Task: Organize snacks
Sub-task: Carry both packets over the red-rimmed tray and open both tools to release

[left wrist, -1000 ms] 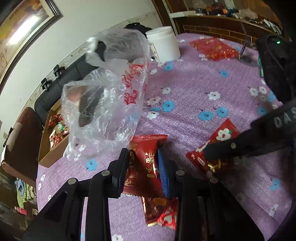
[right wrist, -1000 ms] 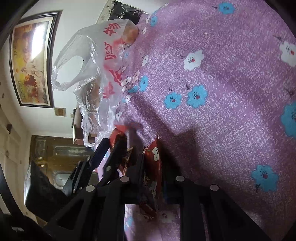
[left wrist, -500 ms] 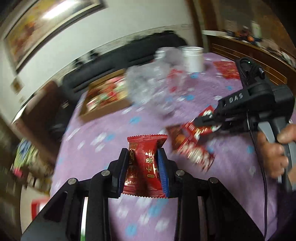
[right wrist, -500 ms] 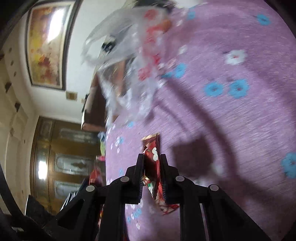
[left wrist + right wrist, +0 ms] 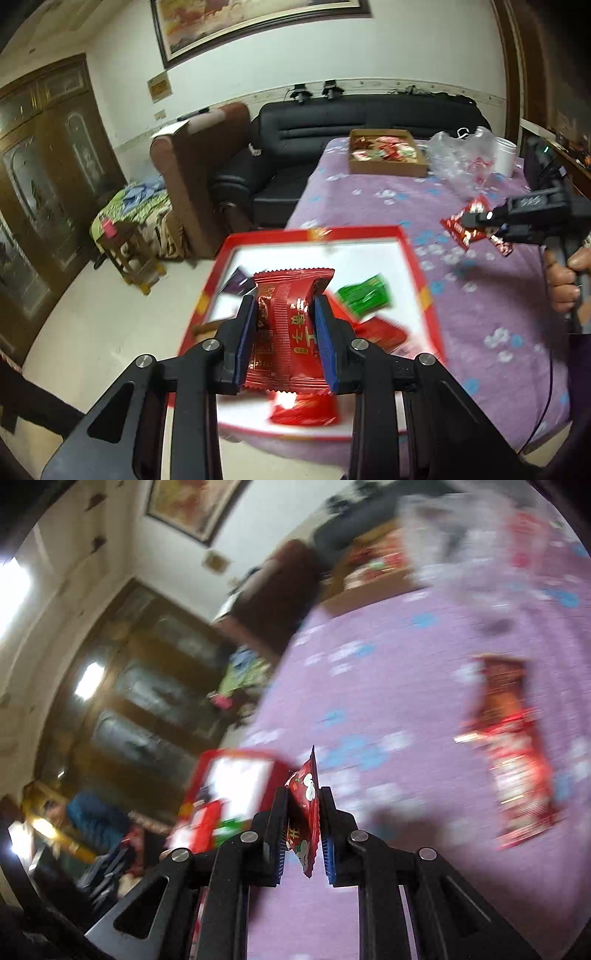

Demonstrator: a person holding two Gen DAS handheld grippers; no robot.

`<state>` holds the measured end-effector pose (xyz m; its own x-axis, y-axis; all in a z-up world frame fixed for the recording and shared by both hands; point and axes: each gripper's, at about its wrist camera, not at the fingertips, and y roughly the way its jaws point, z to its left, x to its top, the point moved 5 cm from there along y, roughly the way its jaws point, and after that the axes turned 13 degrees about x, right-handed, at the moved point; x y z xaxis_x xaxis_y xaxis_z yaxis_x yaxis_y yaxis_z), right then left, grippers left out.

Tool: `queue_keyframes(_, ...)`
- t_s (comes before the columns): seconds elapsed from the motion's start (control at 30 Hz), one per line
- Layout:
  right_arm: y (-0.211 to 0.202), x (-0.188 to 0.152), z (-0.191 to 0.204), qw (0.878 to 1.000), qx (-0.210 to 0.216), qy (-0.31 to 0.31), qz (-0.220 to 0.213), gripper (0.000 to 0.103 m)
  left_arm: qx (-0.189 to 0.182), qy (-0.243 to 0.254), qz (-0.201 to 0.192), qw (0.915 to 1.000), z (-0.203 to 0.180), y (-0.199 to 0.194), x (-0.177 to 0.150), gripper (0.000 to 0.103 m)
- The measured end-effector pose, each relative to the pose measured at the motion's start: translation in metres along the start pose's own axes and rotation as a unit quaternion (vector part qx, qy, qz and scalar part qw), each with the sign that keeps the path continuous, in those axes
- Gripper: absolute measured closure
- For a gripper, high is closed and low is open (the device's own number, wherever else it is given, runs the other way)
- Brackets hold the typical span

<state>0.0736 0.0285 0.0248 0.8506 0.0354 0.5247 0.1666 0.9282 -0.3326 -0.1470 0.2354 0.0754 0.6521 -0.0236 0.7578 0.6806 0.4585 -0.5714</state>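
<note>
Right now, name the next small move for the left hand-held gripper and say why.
Probably lower a little and open. The left hand-held gripper is shut on a red packet and hangs over the red tray, where a green packet and others already lie.

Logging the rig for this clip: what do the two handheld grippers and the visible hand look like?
Both grippers are matte black. The left gripper and the right gripper have angular fingers with silver screw heads, triangular cut-outs and ribbed blue pads. Seen from the left camera, the right one has a black handle, whitish lettering too blurred to read, a small green light and a thin black cable. The hand is bare; no sleeve shows.
</note>
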Motion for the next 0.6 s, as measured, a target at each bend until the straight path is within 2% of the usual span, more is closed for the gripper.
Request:
queue_keyframes(0.1, 0.032, -0.011, 0.043, 0.999, 0.006, -0.038, 0.027, 0.088, -0.004, -0.027, 0.019, 0.9994, 0.013, 0.019, -0.009, 0.074)
queue_keyframes(0.23, 0.091, -0.037, 0.089, 0.994, 0.017, -0.073, 0.082, 0.088, -0.012, -0.037, 0.03, 0.9988, 0.01, 0.034, -0.014, 0.074)
queue_keyframes(0.4, 0.14, -0.058, 0.11, 0.988, 0.017, -0.095, 0.12, 0.088, -0.015, -0.045, 0.044, 0.9979, 0.015, 0.048, -0.02, 0.074)
queue_keyframes(0.43, 0.143, -0.07, 0.114, 0.987, 0.019, -0.097, 0.125, 0.088, -0.014, -0.046, 0.045, 0.9978, 0.015, 0.049, -0.02, 0.074)
queue_keyframes(0.6, 0.155, -0.077, 0.124, 0.983, 0.017, -0.119, 0.136, 0.086, -0.007, -0.048, 0.051, 0.9975, 0.02, 0.054, -0.024, 0.074)
